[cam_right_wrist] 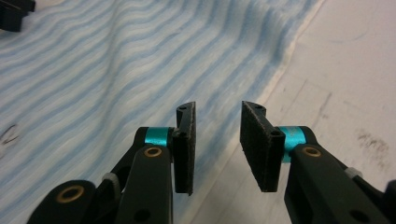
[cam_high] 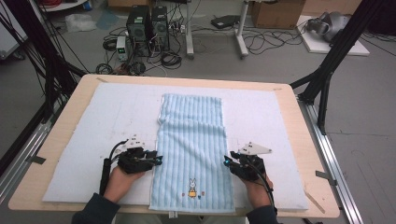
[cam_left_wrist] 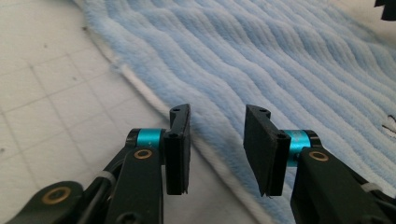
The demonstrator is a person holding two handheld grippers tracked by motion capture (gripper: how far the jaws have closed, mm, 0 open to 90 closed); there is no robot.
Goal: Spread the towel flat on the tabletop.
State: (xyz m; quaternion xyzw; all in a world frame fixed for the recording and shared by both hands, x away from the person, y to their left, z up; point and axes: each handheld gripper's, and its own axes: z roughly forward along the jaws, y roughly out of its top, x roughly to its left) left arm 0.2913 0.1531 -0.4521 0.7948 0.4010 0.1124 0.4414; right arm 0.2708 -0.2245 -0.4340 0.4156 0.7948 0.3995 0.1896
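Behind your surface (cam_high: 65,135) the floor is strewn with cables, two computer towers (cam_high: 148,23) and cardboard boxes. White padding (cam_high: 116,116) covers most of the wooden top.

At the left, your left hand (cam_high: 120,179) holds the left claw (cam_high: 158,160) just at the left hem of the light blue striped towel (cam_high: 194,140). In the left gripper view that claw (cam_left_wrist: 217,149) is spread, nothing pinched: the towel's white-piped hem (cam_left_wrist: 154,100) runs beneath the gap, one pad over bare padding, the other over the fabric.

Across the middle, the towel lies flat lengthwise, from near the far edge of the padding to the near edge of the surface, where its end overhangs slightly. A small rabbit emblem (cam_high: 192,187) sits near that near end.

At the right, your right claw (cam_high: 227,161) sits at the towel's right hem. In the right gripper view it (cam_right_wrist: 217,147) is likewise spread and pinches nothing, straddling the hem.
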